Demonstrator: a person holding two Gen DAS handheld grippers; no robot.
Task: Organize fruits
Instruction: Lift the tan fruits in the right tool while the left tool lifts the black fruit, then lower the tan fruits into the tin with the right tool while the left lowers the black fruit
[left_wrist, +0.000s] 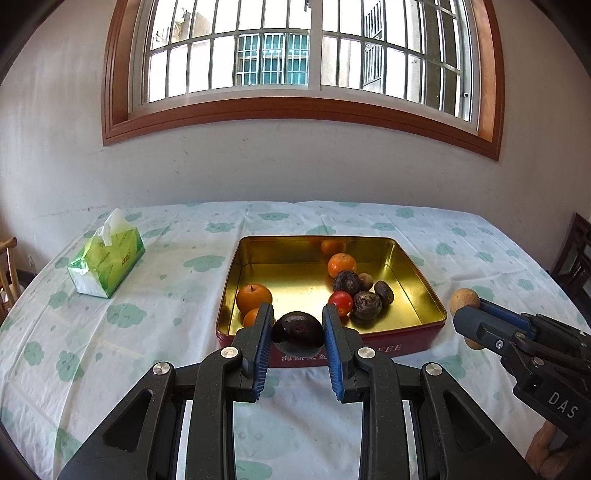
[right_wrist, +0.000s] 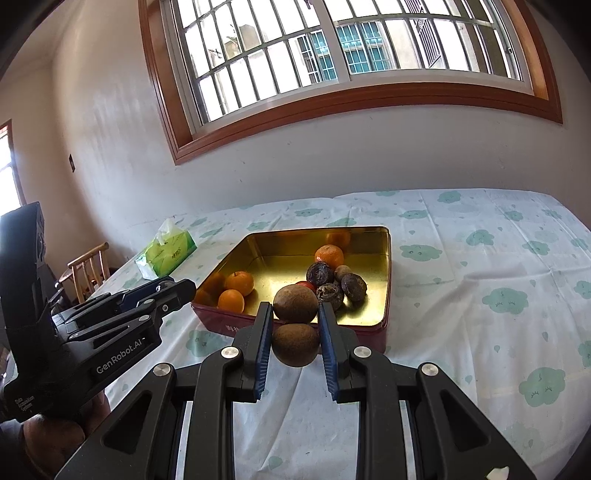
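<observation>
A gold-lined red tin (left_wrist: 424, 295) (right_wrist: 384, 266) sits mid-table and holds oranges (left_wrist: 253, 297), a mandarin (left_wrist: 341, 264), a red tomato (left_wrist: 340, 301) and several dark wrinkled fruits (left_wrist: 365, 304). My left gripper (left_wrist: 298, 325) is shut on a dark avocado (left_wrist: 298, 330) at the tin's near rim. My right gripper (right_wrist: 295, 325) is shut on two brown round fruits (right_wrist: 295, 343), one stacked above the other (right_wrist: 295, 302), just before the tin's near edge. The right gripper also shows in the left wrist view (left_wrist: 469, 317), and the left gripper shows in the right wrist view (right_wrist: 177, 288).
A green tissue pack (left_wrist: 107, 262) (right_wrist: 168, 251) lies at the table's far left. A floral cloth (left_wrist: 480, 240) covers the table. Wooden chairs stand at the left (right_wrist: 86, 266) and right (left_wrist: 576, 258). A wall with a window is behind.
</observation>
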